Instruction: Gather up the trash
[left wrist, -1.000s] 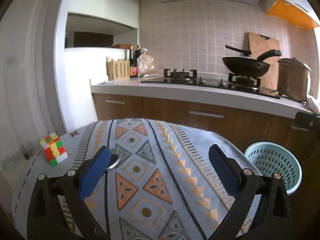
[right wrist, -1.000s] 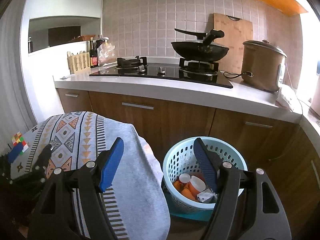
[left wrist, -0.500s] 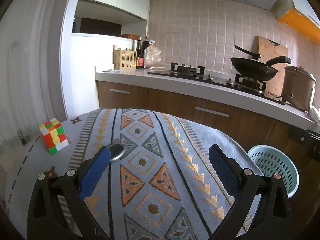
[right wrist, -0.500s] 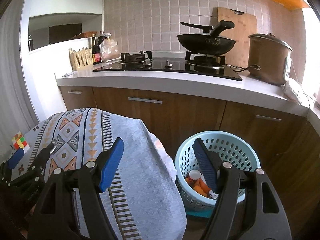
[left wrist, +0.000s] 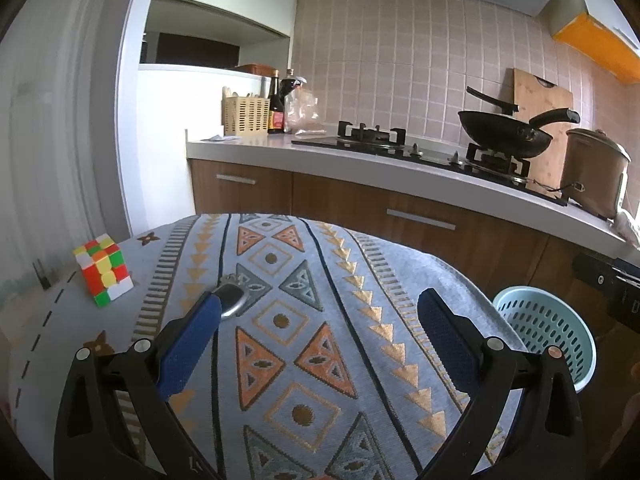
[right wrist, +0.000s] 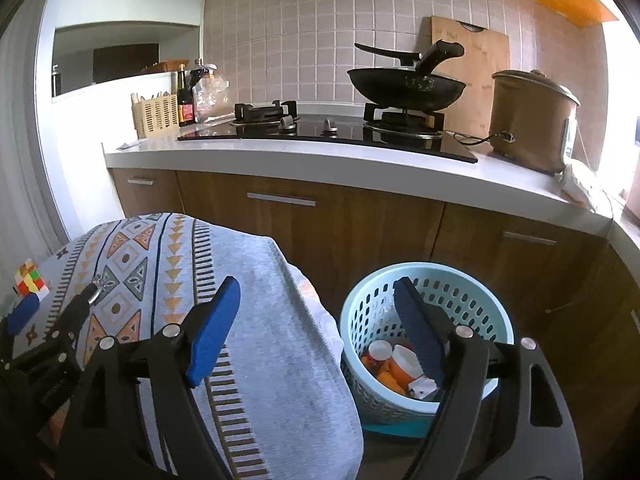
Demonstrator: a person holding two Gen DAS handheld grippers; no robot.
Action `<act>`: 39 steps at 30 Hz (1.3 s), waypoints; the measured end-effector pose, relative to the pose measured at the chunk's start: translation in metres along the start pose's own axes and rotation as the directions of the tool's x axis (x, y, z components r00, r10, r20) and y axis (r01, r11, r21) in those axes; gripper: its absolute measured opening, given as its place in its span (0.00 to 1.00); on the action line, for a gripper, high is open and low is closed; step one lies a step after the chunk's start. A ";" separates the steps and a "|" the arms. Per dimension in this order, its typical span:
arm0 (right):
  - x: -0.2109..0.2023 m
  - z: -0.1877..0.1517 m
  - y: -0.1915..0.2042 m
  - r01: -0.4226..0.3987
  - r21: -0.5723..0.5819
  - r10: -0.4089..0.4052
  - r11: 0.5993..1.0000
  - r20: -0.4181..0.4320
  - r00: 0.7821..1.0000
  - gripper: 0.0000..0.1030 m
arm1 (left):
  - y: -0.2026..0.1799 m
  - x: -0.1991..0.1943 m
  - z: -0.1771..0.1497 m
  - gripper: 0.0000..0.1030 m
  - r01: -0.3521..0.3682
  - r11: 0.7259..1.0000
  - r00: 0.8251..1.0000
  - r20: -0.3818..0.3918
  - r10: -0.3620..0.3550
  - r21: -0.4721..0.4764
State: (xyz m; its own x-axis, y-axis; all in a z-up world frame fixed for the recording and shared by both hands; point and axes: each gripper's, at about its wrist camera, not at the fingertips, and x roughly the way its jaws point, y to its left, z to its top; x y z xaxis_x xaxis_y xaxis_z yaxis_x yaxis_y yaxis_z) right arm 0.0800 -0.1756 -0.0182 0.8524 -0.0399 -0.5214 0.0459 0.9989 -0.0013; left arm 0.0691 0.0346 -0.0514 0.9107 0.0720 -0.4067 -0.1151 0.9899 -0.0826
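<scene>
Right claw (right wrist: pixel 316 312), jaws opening with nothing between them, hangs above the blue basket (right wrist: pixel 496 316) holding orange trash (right wrist: pixel 394 368). Left claw (left wrist: pixel 320 312) spread over the patterned desk (left wrist: pixel 304 360) beside a metal piece (left wrist: pixel 234 298).

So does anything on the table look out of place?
Nothing spilled or damaged. Only a small metal item and a colour cube lie on the patterned cloth; the basket stands upright holding trash.

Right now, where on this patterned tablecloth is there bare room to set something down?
The tablecloth is bare from the small metal object across to the edge above the blue basket. The left side is tighter, with the puzzle cube there. The basket already holds trash.
</scene>
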 end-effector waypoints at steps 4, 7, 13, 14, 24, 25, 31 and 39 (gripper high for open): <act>0.000 0.000 0.000 0.000 0.002 0.000 1.000 -0.001 1.000 0.73 | 0.001 0.001 0.000 0.93 0.000 1.000 1.000 -0.006 0.000 0.000; 0.000 0.000 -0.001 -0.006 0.008 0.006 1.000 -0.005 1.000 0.73 | 0.003 0.003 0.001 0.93 0.004 1.000 1.000 -0.012 -0.005 -0.005; 0.002 0.000 -0.004 -0.014 0.025 0.014 1.000 -0.013 1.000 0.73 | 0.004 0.005 0.002 0.93 0.008 1.000 1.000 -0.019 -0.008 -0.009; 0.002 0.000 -0.003 -0.011 0.023 0.011 1.000 -0.012 1.000 0.73 | 0.004 0.005 0.002 0.93 0.009 1.000 1.000 -0.021 -0.009 -0.009; 0.000 0.000 0.001 -0.003 0.006 0.003 1.000 0.000 1.000 0.73 | 0.002 0.011 -0.001 0.93 0.025 1.000 0.998 -0.049 -0.026 -0.012; 0.000 0.000 0.001 -0.003 0.006 0.003 1.000 -0.001 1.000 0.73 | 0.001 0.011 -0.002 0.93 0.026 1.000 0.998 -0.049 -0.027 -0.013; 0.001 0.000 -0.001 -0.005 0.013 0.005 1.000 -0.004 1.000 0.73 | 0.001 0.011 -0.002 0.93 0.026 1.000 0.998 -0.050 -0.027 -0.014; 0.003 -0.001 -0.001 -0.006 0.011 0.007 1.000 -0.012 1.000 0.73 | 0.002 0.012 -0.003 0.93 0.045 0.999 0.997 -0.062 -0.047 -0.028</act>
State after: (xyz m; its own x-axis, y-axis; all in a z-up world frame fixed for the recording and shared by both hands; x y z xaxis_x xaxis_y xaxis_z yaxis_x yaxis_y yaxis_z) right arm 0.0815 -0.1771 -0.0208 0.8464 -0.0330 -0.5316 0.0461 0.9989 0.0114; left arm 0.0791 0.0376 -0.0590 0.8887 0.0179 -0.4582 -0.0850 0.9883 -0.1262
